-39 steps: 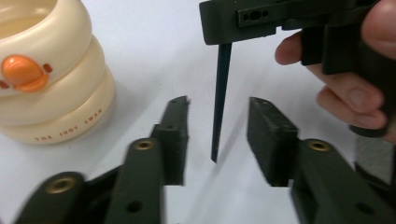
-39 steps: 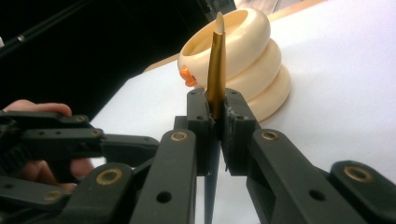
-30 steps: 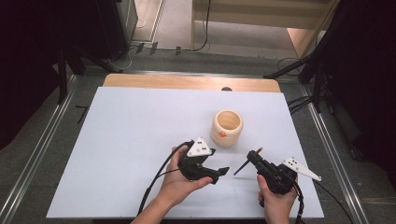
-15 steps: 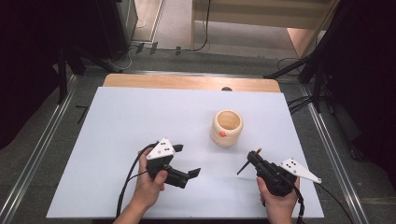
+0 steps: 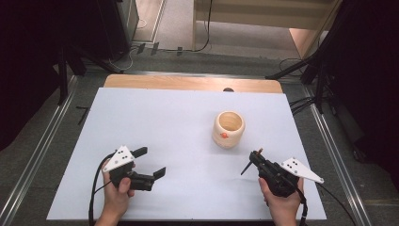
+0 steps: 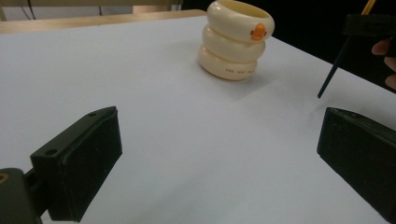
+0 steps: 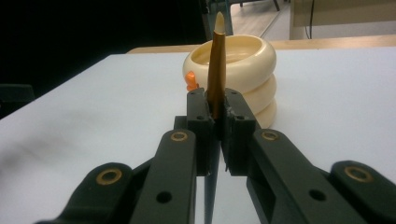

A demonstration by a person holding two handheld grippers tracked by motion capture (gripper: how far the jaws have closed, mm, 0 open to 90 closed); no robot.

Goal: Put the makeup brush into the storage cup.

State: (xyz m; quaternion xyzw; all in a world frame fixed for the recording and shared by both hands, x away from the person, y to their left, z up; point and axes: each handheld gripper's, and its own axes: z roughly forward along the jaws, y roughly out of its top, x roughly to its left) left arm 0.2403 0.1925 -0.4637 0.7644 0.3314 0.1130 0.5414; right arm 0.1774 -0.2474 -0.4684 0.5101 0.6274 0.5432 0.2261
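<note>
Brush (image 7: 215,65) lower shaft hidden between jaws; cream holder (image 7: 252,70) partly hidden behind brush, interior unseen.

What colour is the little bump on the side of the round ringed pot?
Orange, on the cream ringed pot; the left gripper view shows the bump best.

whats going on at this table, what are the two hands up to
A person works two handheld grippers over a white table. The right gripper is clamped on a thin brush, its pale tip pointing up, just short of a cream ringed cup with an orange mark. The brush is not in the cup yet. The left gripper, off to the left, has just been opening its jaws and holds nothing.
</note>
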